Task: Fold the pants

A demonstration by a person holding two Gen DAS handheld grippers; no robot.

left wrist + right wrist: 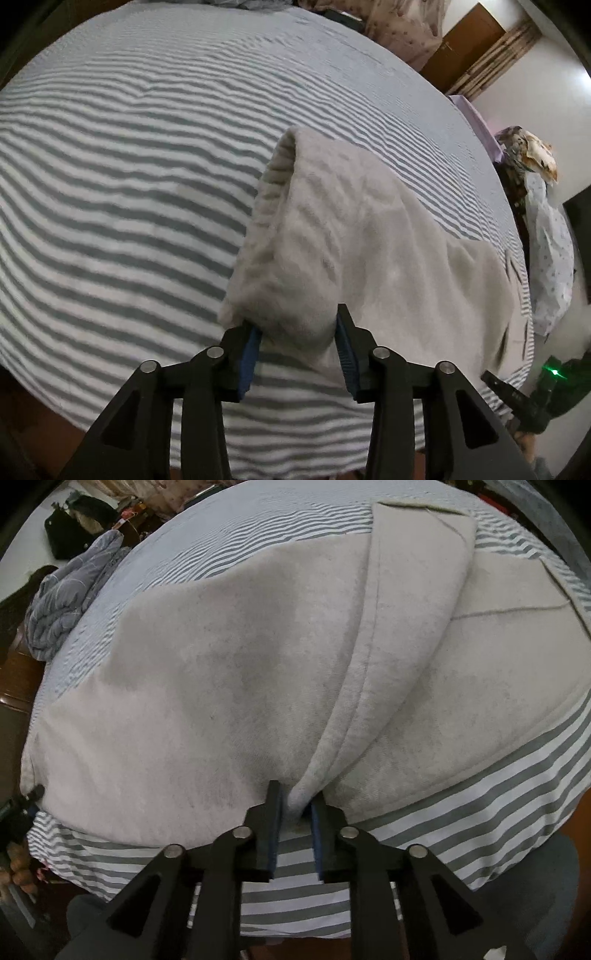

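Pants (229, 672) lie spread across the striped bedsheet (110, 184), pale grey, with one leg folded over the other so a long seam runs toward me in the right view. My right gripper (295, 805) sits at the near edge where that fold comes to a point; its jaws stand narrowly apart with a ridge of cloth between them, and I cannot tell whether the pads still press on it. My left gripper (299, 328) is at the ribbed waistband end, jaws moderately wide, with a thick wad of fabric bulging between the blue pads (251, 354); the left pad touches the cloth, while the right one seems barely to.

I think the risk is in the letting go. If either pad drags a layer along as I draw back, the top leg could slide off the lower one and the edges would no longer line up. The waistband bunch looks springy, so it may puff up once loose and spoil the flat fold. The near edge lies close to the side of the bed, and a careless tug could pull it over.
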